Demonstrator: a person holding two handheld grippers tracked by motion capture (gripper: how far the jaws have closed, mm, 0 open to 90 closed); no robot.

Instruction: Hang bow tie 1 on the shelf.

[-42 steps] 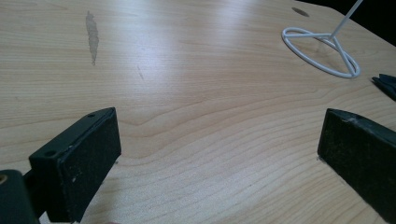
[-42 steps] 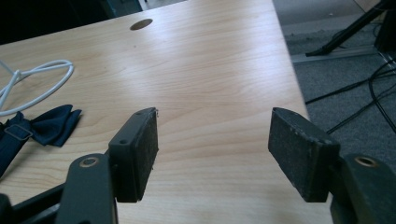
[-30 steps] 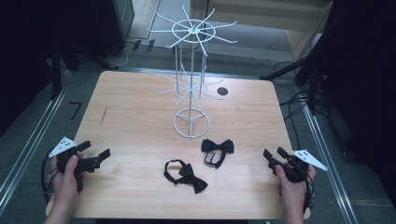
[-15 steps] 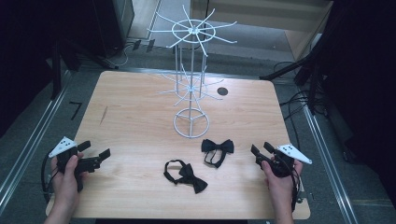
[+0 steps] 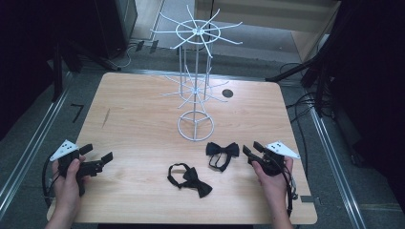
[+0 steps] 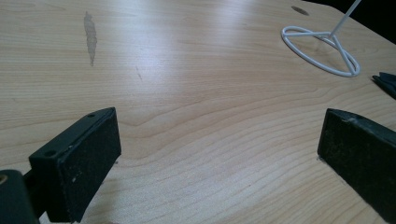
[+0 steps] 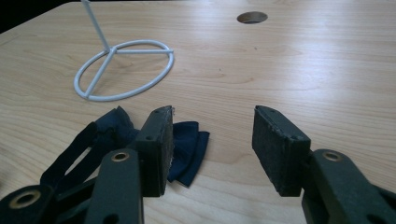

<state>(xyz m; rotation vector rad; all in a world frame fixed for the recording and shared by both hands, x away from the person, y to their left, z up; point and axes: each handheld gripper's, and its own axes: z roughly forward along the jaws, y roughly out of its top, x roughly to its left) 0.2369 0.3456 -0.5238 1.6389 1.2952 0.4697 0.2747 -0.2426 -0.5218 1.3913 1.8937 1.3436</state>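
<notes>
High view: I hold the right gripper [image 5: 252, 151] just beside the nearer black fabric bow tie [image 5: 222, 150]; approach step.

Right gripper view: jaws apart, just been closing, nothing between them; bow tie [image 7: 184, 147] lies left. Next I shift left.

Left gripper view: left gripper [image 6: 219, 154] wide apart, idle.

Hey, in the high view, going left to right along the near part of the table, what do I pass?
Left gripper → bow tie with the loop strap → second bow tie → right gripper, jaws open and lately closing, with nothing between them.
</notes>
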